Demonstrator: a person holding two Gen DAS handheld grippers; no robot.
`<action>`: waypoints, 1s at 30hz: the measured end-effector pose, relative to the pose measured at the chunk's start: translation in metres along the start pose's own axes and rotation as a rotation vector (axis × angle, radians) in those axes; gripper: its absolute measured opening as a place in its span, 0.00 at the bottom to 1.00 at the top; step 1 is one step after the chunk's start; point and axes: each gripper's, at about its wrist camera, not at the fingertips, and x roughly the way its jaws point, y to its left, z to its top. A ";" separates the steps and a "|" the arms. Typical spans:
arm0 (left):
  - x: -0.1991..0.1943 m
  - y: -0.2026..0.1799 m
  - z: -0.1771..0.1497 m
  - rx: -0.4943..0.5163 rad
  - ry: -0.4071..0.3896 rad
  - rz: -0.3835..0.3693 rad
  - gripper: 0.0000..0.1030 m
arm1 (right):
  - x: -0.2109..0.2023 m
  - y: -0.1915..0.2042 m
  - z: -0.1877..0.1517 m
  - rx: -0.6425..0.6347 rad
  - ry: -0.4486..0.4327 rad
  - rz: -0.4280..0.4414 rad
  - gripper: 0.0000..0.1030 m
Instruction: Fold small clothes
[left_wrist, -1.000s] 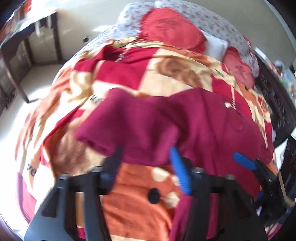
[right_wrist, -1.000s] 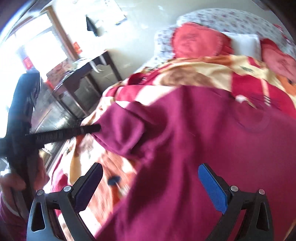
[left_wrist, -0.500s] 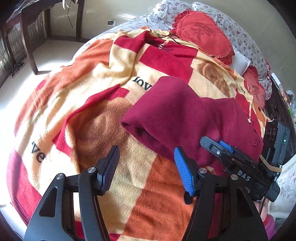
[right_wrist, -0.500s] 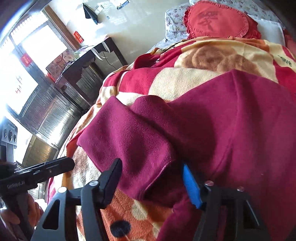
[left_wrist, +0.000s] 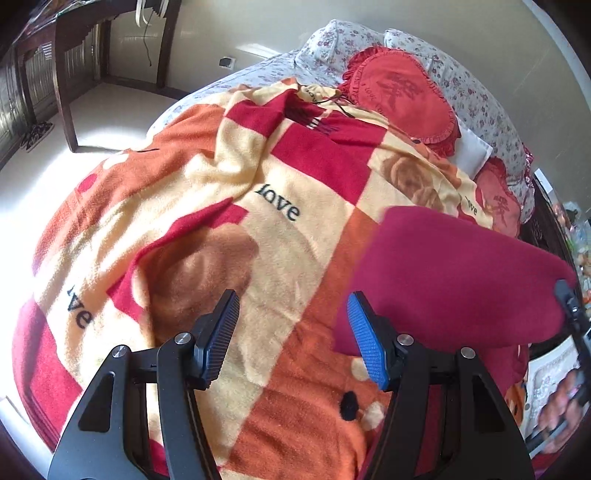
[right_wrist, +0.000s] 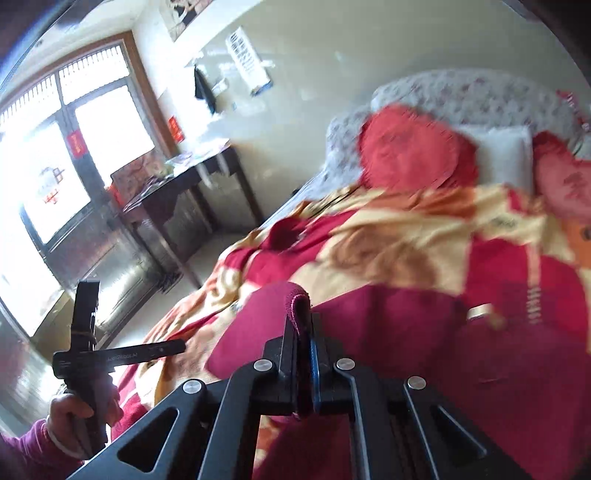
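**Right claw pinches the dark red garment; left claw spread wide over the blanket**

Nearest in the right wrist view, the right gripper (right_wrist: 303, 343) has its two fingers pressed together on a rolled hem of the dark red garment (right_wrist: 424, 354), which sticks up between them as a small loop of cloth. The rest of that garment spreads out to the right and below the fingers, lying over the blanket (right_wrist: 399, 236).

In the left wrist view, the left gripper (left_wrist: 291, 339) stands wide, one black pad and one blue pad well apart, with nothing between them. It hovers over the patterned blanket (left_wrist: 229, 206), which bears the word "love" in dark letters on a cream square. Just beside the blue pad, to the right, the dark red garment (left_wrist: 454, 280) rises in a rounded, blurred mass above the blanket. The edge of the right gripper's body shows at the far right of this view, touching that cloth.

Farther off, a heart-shaped red cushion (left_wrist: 402, 99) rests against flowered pillows (left_wrist: 332, 44) at the head of the bed. A second red cushion (left_wrist: 498, 199) sits near the bed's right edge. Beyond the bed, a dark wooden table (right_wrist: 177, 195) stands by the wall, and a bright window (right_wrist: 74, 155) fills the left side.
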 end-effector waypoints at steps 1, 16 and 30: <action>0.002 -0.006 -0.002 0.009 0.007 -0.005 0.59 | -0.019 -0.013 0.004 -0.002 -0.018 -0.038 0.05; 0.047 -0.131 -0.036 0.229 0.095 -0.063 0.59 | -0.111 -0.203 -0.063 0.261 0.090 -0.498 0.05; 0.105 -0.125 -0.052 0.252 0.147 0.044 0.60 | -0.114 -0.230 -0.084 0.388 0.156 -0.569 0.35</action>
